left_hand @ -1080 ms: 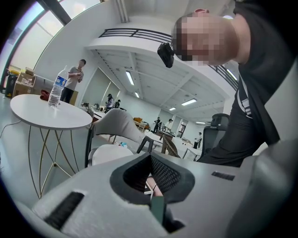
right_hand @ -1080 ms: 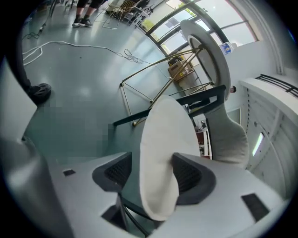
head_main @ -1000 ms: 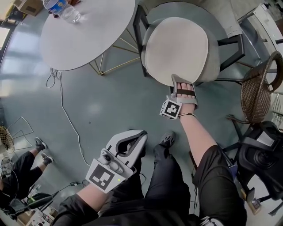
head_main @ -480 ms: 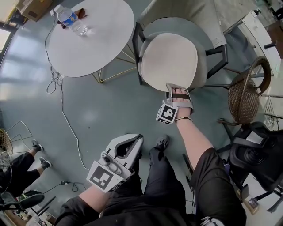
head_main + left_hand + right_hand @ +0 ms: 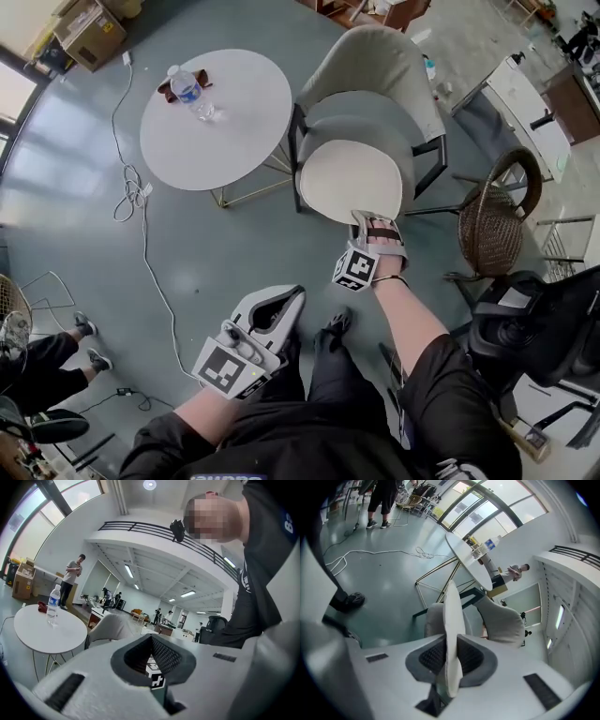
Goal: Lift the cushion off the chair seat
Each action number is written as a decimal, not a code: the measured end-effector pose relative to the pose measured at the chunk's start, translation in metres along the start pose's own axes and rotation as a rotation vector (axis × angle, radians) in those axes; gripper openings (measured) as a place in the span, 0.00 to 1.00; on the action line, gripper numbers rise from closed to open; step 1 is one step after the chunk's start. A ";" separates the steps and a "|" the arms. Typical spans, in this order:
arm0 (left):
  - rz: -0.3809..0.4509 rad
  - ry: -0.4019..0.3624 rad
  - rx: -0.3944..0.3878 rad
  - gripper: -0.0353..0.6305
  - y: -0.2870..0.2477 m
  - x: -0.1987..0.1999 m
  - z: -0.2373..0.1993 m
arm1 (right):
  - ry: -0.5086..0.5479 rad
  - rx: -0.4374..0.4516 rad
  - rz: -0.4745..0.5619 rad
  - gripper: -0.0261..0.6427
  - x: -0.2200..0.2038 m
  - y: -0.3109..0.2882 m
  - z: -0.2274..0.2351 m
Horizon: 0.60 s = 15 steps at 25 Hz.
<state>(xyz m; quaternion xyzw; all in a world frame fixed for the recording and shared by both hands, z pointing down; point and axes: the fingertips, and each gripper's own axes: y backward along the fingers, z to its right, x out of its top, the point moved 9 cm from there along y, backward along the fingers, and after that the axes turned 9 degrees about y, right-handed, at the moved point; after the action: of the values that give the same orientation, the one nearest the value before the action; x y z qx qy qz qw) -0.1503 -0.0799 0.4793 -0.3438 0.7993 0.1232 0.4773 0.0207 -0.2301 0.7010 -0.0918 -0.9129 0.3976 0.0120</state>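
Cushion, cream and oval, is pinched at its near edge by the right gripper, whose fingers have just been closing and now stand narrow with the cushion's rim squeezed between the dark pads. In the right gripper view the cushion runs edge-on, straight away from the fingers toward 12 o'clock, thin and slightly bowed. From the head view it hangs over the front half of the grey armchair, and a strip of bare grey seat shows at the cushion's 12 o'clock; whether the far rim touches the seat cannot be told. The marker cube sits at 6 o'clock of the grip, on the bare forearm's end. The left gripper is well apart at 7 o'clock of the right one, over the person's dark trousers, its fingers meeting at the tips with nothing held; only the other gripper's cube shows through the hollow between them. A round white table stands at 9 o'clock of the armchair, carrying a water bottle. A white cable trails over the grey floor at the table's 7 o'clock, and a wicker chair stands at 3 o'clock of the cushion.
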 end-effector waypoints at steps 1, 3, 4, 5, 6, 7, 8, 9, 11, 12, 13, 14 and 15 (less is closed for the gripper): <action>-0.002 0.000 -0.002 0.07 0.002 0.008 0.005 | -0.020 0.004 0.006 0.13 0.000 0.011 0.008; 0.003 -0.011 -0.006 0.07 0.008 0.023 0.013 | -0.064 0.013 0.018 0.12 0.001 0.032 0.023; 0.017 -0.026 -0.009 0.07 0.010 0.030 0.017 | -0.084 0.016 0.023 0.12 0.000 0.042 0.031; 0.037 -0.044 -0.014 0.07 0.011 0.035 0.020 | -0.102 0.016 0.029 0.12 -0.001 0.052 0.038; 0.054 -0.059 -0.020 0.07 0.012 0.040 0.023 | -0.114 0.014 0.034 0.12 -0.002 0.061 0.044; 0.065 -0.067 -0.027 0.07 0.013 0.045 0.028 | -0.120 0.014 0.038 0.11 -0.002 0.070 0.048; 0.071 -0.073 -0.034 0.07 0.014 0.050 0.033 | -0.128 0.015 0.042 0.11 -0.003 0.079 0.051; 0.073 -0.078 -0.041 0.07 0.016 0.054 0.038 | -0.141 0.019 0.049 0.11 -0.002 0.088 0.054; 0.072 -0.087 -0.054 0.07 0.019 0.061 0.049 | -0.177 0.028 0.068 0.11 0.000 0.107 0.059; 0.070 -0.092 -0.062 0.07 0.020 0.064 0.055 | -0.198 0.031 0.078 0.11 0.001 0.117 0.061; 0.068 -0.099 -0.069 0.07 0.020 0.066 0.060 | -0.223 0.035 0.088 0.11 0.001 0.126 0.064; 0.065 -0.105 -0.076 0.07 0.022 0.069 0.065 | -0.253 0.037 0.098 0.11 0.001 0.137 0.068; 0.062 -0.110 -0.081 0.07 0.024 0.071 0.068 | -0.287 0.038 0.108 0.11 0.002 0.147 0.072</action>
<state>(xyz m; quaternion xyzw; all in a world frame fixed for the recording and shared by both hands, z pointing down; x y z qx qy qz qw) -0.1418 -0.0573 0.3806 -0.3308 0.7764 0.1887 0.5022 0.0351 -0.1833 0.5448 -0.0829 -0.8912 0.4240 -0.1380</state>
